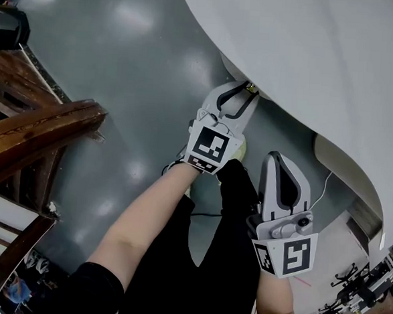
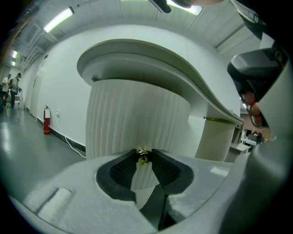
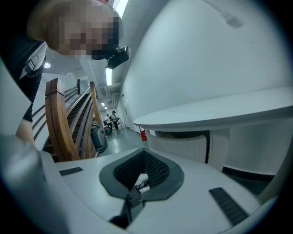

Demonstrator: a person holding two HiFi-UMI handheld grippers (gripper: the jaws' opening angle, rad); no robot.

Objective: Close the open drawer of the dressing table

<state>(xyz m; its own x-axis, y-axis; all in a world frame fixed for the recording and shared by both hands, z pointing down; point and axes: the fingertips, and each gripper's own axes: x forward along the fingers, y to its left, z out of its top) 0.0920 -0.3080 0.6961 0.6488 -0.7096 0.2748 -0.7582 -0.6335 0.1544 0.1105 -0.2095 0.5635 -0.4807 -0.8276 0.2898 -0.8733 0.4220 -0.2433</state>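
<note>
White tabletop of the dressing table curves across the upper right of the head view, seen from steeply above over a grey floor. Just under the tabletop's near edge, the left gripper reaches forward, and its two curved jaws meet around a small brass knob. The right gripper hangs nearer the person and well short of the tabletop, with its jaws together and nothing in them.

In the left gripper view, the drawer sits directly beneath the tabletop. It has a tall, rounded front of white vertical ribbing, and the brass knob is its only fitting. The jaw tips appear to pinch that knob, though the contact itself is small in this view.

In the right gripper view, the ribbed front shows beneath the tabletop's rim with a dark band above it. How far it projects cannot be told from here.

The step in hand seems to be the push itself, with the drawer steered by its knob. The next move likely calls for a straight, level push in under the tabletop until the ribbed front seats. After that the jaws part and the gripper draws back. A sideways drift could make the curved front bind.
</note>
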